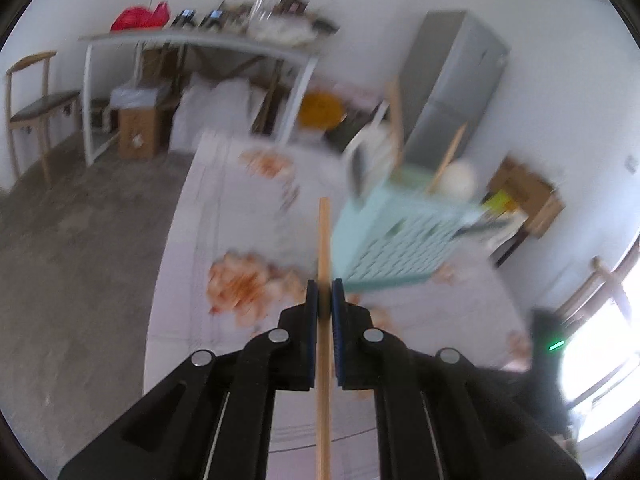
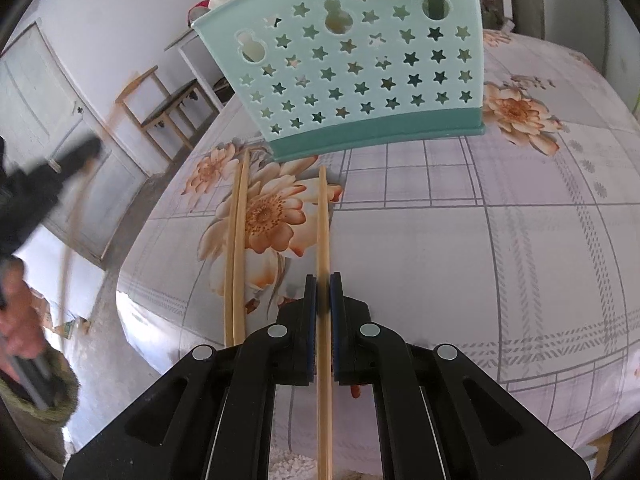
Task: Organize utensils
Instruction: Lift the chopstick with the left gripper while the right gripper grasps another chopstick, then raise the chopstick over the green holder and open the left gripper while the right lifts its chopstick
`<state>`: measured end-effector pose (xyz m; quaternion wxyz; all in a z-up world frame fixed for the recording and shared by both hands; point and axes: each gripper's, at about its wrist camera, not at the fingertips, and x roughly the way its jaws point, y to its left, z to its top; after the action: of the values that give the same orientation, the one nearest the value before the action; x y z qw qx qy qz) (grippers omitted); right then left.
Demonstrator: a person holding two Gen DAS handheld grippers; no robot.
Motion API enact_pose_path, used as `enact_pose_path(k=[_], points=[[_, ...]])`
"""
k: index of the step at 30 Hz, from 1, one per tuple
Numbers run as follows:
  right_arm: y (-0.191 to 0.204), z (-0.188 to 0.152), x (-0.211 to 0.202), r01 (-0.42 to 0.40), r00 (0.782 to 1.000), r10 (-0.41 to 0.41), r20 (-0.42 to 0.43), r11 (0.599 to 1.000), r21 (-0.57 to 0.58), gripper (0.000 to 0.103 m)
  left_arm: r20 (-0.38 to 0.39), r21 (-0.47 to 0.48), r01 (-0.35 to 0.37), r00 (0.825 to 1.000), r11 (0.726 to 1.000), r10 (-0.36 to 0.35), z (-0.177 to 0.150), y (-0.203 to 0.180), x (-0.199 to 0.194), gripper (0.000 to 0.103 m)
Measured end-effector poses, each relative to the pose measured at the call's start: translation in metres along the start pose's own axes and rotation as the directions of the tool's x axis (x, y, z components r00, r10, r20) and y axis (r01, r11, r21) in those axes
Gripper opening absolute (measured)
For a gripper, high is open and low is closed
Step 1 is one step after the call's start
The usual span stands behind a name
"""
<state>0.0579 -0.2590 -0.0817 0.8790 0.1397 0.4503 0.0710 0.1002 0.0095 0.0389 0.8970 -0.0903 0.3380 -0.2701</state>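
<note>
The left gripper (image 1: 324,294) is clamped on one chopstick (image 1: 323,240), off the table (image 1: 192,240). The right gripper (image 2: 323,292) pinches another chopstick (image 2: 322,216) lying beside a pair (image 2: 236,240) near the table's left edge, before the teal utensil holder (image 2: 360,80)

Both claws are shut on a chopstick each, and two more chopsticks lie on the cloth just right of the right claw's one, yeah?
Wrong side. In the right wrist view the two loose chopsticks lie left of the right claw's chopstick. The left claw also grips a chopstick.
</note>
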Motion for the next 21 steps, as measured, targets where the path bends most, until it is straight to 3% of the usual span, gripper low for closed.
enact_pose_path(k=[6,13,18,21], points=[[0.003,0.002,0.004,0.005,1.0,-0.005,0.001,1.0,-0.004,0.005,0.126,0.041,0.094,0.987,0.995,-0.098,0.034,-0.028,-0.021,0.006],[0.004,0.002,0.005,0.003,1.0,-0.003,0.0,1.0,-0.001,0.005,0.23,0.096,0.173,0.954,0.98,-0.191,0.077,-0.068,-0.022,0.006],[0.004,0.001,0.008,-0.009,1.0,0.009,0.001,1.0,0.008,0.005,0.317,0.097,0.199,0.923,0.975,-0.219,0.112,-0.093,-0.003,0.006],[0.001,0.001,0.007,-0.023,1.0,0.023,0.0,1.0,0.018,0.005,0.382,0.096,0.172,0.903,0.98,-0.196,0.132,-0.107,0.013,0.006]])
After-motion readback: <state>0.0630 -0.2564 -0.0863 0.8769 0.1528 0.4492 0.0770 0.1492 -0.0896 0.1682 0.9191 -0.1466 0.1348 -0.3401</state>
